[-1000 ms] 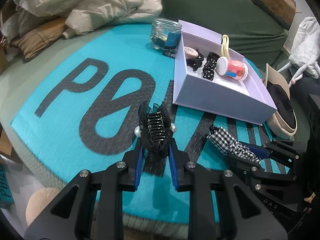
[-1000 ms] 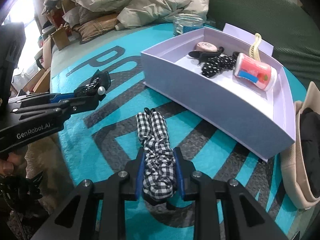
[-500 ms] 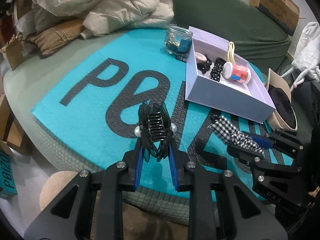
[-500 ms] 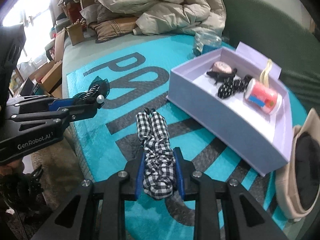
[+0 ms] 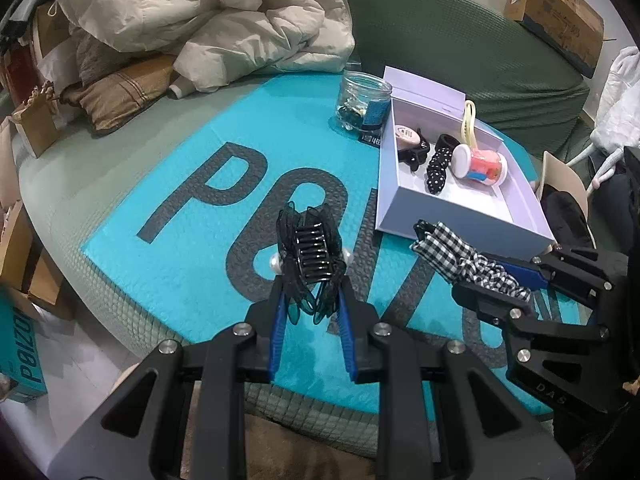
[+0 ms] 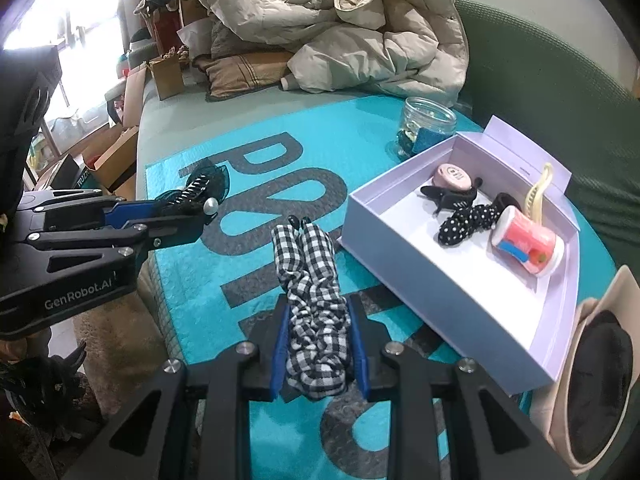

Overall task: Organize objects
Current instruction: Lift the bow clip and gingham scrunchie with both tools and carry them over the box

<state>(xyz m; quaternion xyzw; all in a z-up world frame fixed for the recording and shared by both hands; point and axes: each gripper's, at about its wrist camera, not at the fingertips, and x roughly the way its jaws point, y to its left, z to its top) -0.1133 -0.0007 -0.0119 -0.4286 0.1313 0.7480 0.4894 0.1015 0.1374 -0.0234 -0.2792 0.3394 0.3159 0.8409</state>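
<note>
Gingham scrunchie [image 6: 316,312] in right claw [image 6: 318,344]; left claw [image 6: 176,216] reads "GenRobot.AI"

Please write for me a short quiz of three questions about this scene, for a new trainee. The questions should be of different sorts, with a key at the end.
1. True or false: the left gripper is shut on a black hair claw clip.
2. Multiple choice: what does the right gripper hold? A) a glass jar B) a checkered scrunchie C) a pink cup
3. Fill in: the polka-dot scrunchie lies inside the lavender ____.

Key
1. True.
2. B, the checkered scrunchie; the glass jar stands on the teal mat.
3. box.
</note>
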